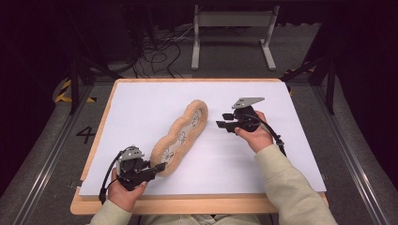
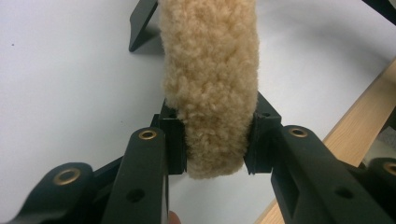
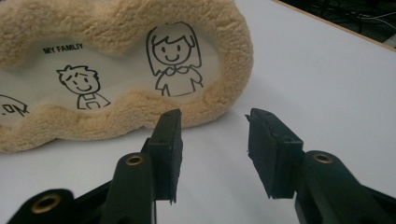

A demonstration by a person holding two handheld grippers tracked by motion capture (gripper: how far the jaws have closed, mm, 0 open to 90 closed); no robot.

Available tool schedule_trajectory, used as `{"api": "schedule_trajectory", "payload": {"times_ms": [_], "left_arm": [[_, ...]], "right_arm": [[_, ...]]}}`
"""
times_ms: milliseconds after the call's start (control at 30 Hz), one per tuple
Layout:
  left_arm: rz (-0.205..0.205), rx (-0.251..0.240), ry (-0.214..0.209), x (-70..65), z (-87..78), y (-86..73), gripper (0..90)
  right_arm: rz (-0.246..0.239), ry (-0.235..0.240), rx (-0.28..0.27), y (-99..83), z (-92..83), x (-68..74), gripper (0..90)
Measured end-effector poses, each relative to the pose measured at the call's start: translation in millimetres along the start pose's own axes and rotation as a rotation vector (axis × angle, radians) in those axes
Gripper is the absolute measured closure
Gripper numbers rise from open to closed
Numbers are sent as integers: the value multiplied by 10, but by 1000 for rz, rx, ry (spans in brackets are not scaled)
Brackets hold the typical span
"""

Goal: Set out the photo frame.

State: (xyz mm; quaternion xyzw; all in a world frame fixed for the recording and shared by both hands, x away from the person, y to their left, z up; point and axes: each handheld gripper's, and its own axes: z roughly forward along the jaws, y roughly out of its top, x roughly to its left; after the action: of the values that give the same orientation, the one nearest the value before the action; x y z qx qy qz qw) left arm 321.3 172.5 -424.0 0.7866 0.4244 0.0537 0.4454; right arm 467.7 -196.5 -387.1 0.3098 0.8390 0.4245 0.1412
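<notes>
Lab: floor cables point(image 1: 159, 51), hazard tape point(image 1: 63, 91), dark surrounds.

Fleecy frame point(image 1: 180, 136) lies diagonally mid-table, blocking straight crossing; bare white tabletop point(image 1: 263, 164) right of it (also far-left corner) passable.

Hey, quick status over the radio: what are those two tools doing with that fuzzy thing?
Left tool clamped on near end of tan fleecy cloud-shaped frame. Right tool open, empty, just beside frame's far end. White table sheet around it bare.
</notes>
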Motion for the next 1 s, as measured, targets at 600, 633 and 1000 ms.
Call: {"api": "schedule_trajectory", "payload": {"times_ms": [600, 633, 1000], "left_arm": [[17, -10, -1, 30, -6, -13, 662], [17, -10, -1, 31, -6, -13, 662], [16, -11, -18, 55, -2, -13, 659]], "right_arm": [[-68, 28, 40, 232, 631, -190, 428], [-71, 27, 44, 242, 667, -196, 421], [-102, 129, 34, 244, 887, -345, 432]]}}
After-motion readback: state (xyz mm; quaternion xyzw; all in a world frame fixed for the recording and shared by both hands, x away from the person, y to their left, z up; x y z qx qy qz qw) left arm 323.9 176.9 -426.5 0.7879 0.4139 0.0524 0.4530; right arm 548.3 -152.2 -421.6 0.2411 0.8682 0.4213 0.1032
